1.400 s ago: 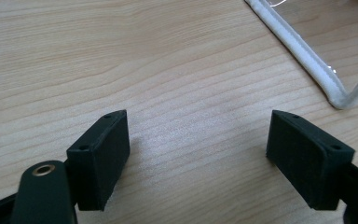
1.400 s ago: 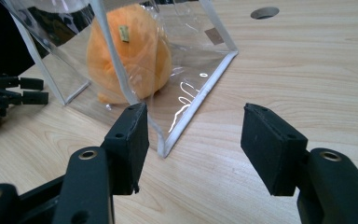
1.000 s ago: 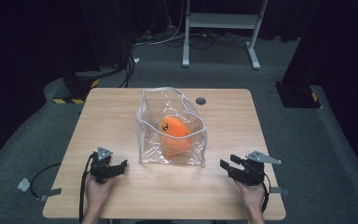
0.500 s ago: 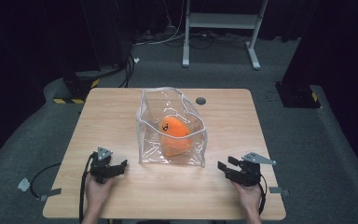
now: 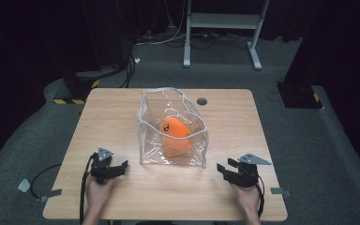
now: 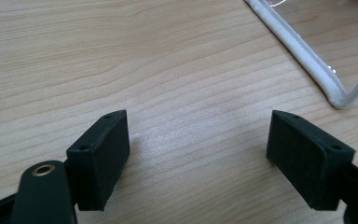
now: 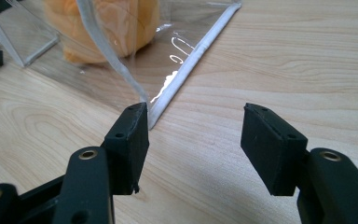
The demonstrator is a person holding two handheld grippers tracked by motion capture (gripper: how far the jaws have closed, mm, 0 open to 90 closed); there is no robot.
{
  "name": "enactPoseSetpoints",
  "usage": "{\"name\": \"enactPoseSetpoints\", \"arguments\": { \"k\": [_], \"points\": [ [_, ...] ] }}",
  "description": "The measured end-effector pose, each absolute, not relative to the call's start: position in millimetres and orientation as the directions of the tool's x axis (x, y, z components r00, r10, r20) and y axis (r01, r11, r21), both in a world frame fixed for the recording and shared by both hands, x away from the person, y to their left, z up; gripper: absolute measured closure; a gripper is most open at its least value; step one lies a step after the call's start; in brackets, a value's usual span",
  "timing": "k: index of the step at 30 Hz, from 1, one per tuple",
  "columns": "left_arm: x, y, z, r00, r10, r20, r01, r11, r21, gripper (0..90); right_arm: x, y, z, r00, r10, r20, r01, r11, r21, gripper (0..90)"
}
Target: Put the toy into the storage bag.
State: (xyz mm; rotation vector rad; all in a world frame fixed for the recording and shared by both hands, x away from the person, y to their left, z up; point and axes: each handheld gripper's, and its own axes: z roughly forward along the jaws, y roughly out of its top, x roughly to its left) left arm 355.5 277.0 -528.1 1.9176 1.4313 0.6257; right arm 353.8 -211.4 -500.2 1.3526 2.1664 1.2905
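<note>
Dark room w/ grey carpet around a light wood table [image 5: 122, 108]; white metal frame legs [image 5: 222, 28] stand on the floor well beyond the table's far edge, black cables beside them.

Landmark = clear plastic bag [image 5: 171, 129] w/ white piping, standing upright and open-topped about mid-table. Everything below is placed relative to it.

Orange plush toy [image 5: 175, 135] sits inside the bag, small dark face marking on its upper part; seen through the bag wall in the right gripper view as an orange lump [image 7: 107, 23].

Small dark round grommet [image 5: 201, 101] in the tabletop just beyond the bag's far right corner.

Left gripper [image 5: 117, 168] rests on the table near the bag's near left corner, apart from it, pointing toward it. Jaws spread wide, nothing between them but bare wood; the bag's white bottom seam [image 6: 307, 60] lies ahead, untouched.

Right gripper [image 5: 222, 169] lies near the bag's near right corner, also aimed at it. Jaws parted, nothing between them; the bag's corner seam [image 7: 186, 60] ends just by one jaw tip — can't tell if touching.
</note>
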Motion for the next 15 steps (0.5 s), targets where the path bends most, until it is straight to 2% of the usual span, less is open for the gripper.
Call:
{"name": "enactPoseSetpoints", "arguments": {
  "k": [15],
  "points": [
    [355.5,277.0,-528.1,0.288,0.958,-0.009,0.644,-0.187,0.742,21.2,355.8,-205.1,-506.8,-0.525,0.836,0.158,0.583,0.218,0.782,41.2]
  ]
}}
